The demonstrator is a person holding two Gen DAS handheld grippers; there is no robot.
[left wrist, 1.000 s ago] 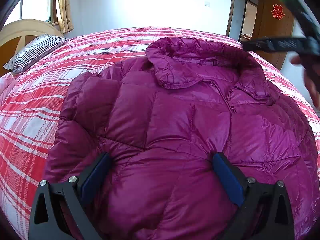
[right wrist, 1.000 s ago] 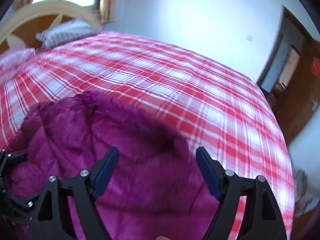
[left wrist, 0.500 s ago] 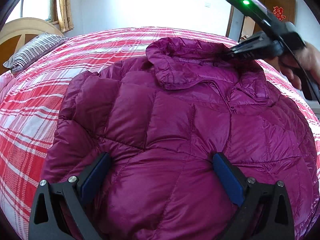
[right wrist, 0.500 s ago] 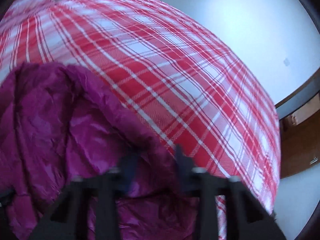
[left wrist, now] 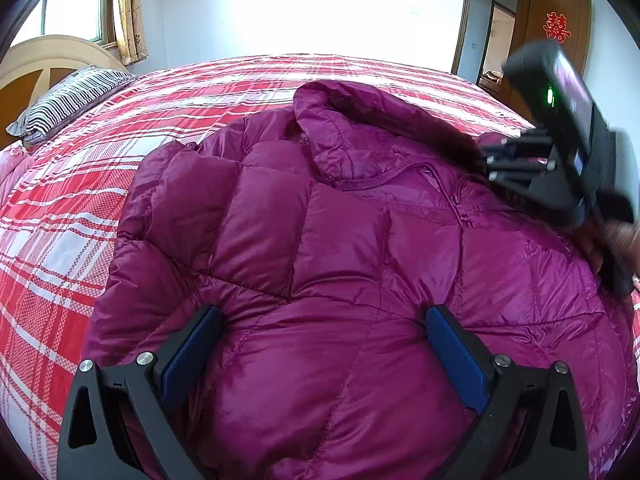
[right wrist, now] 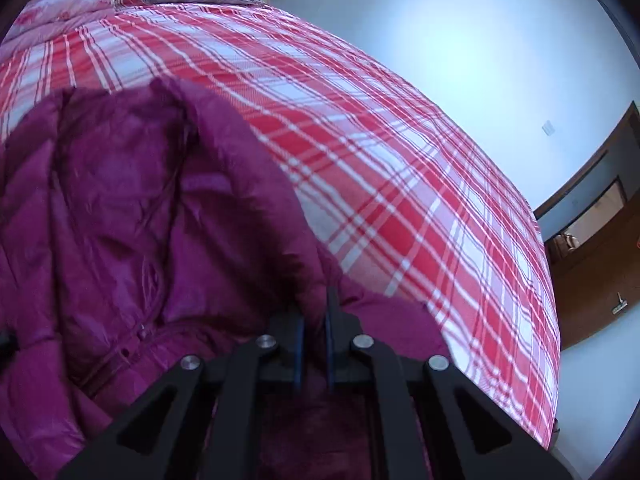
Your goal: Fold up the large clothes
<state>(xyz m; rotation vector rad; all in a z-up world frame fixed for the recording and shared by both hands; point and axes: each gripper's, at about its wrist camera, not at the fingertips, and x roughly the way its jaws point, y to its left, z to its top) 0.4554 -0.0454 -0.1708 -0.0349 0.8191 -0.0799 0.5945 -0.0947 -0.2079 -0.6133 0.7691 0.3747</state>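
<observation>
Magenta down jacket (left wrist: pixel 340 248) spread on red plaid bedspread (left wrist: pixel 80 208), right gripper (right wrist: pixel 314 320) pinched closed on its hood edge, left gripper (left wrist: pixel 320 344) spread wide over the hem, gripping nothing.

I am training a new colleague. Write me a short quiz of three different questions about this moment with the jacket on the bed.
1. True or false: the left gripper has its jaws closed on the purple jacket.
2. What does the right gripper pinch? A) the striped pillow B) the jacket's edge C) nothing
3. Fill in: the jacket lies on a red and white ____ bedspread.

Key: 1 false, its jaws stand wide open over the jacket; 2 B; 3 plaid.
</observation>
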